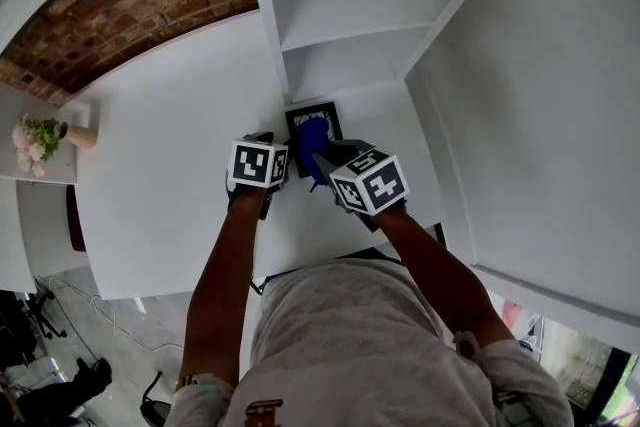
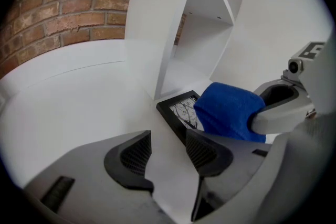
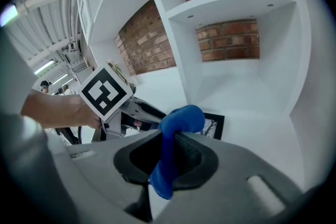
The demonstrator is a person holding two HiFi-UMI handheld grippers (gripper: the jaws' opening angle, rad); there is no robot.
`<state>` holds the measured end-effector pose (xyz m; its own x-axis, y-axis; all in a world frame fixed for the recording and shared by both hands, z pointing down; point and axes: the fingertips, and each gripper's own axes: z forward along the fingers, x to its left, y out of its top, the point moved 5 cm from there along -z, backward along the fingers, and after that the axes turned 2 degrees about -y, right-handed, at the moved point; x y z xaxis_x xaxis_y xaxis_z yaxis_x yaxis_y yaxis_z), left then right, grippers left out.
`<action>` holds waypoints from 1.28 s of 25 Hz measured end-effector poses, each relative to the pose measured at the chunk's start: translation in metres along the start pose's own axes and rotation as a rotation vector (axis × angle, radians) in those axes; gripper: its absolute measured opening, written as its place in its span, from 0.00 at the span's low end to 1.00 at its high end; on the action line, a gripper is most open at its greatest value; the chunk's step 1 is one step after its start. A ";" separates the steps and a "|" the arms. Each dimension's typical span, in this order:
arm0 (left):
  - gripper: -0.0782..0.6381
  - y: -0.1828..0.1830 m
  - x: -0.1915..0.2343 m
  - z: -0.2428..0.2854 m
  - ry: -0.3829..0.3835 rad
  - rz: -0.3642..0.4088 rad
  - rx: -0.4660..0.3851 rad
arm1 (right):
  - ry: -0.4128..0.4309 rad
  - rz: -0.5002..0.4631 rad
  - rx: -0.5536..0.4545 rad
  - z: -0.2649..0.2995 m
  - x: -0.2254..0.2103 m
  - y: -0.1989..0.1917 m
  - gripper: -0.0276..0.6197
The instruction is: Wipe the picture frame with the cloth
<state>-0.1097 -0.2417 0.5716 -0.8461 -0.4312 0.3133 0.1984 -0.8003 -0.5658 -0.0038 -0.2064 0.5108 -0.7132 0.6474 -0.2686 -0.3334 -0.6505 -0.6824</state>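
Two grippers are out in front of me, side by side over the white desk top (image 1: 170, 145). On my left gripper (image 2: 167, 150) the jaws stand apart with nothing between them, only bare white surface under the gap. My right gripper (image 3: 169, 150) is clenched on the blue cloth (image 3: 181, 119). The jaws pinch its middle, one end hangs toward me, and the other bulges out past the tips.

Just beyond that bulge lies the picture frame (image 2: 181, 109). It is black-edged and face up as far as I can judge, on the desk top at the foot of the upright divider (image 1: 262, 5). In the left gripper view the cloth covers the frame's right part. Whether it presses on the glass or hangs just above it I cannot tell. From above the frame looks close to square, so I read no clear long side.

The wipe turns, I think, on this: the frame is straight ahead of the right jaw tips, on their far side, and the right gripper is the nearer of the two to the glass. The left jaws sit just beside the frame's near-left corner and could, in my judgement, steady that edge.

Farther off rise the open white shelves (image 1: 350, 5), and behind them the brick wall (image 1: 130, 5).
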 end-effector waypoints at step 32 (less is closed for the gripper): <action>0.39 0.000 -0.002 -0.001 0.043 0.007 -0.006 | -0.139 0.016 0.085 -0.038 -0.063 -0.050 0.12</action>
<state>-0.1081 -0.2406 0.5700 -0.8652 -0.4185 0.2762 0.2017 -0.7948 -0.5724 0.0814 -0.1989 0.5361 -0.7953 0.5795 -0.1782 -0.3681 -0.6951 -0.6175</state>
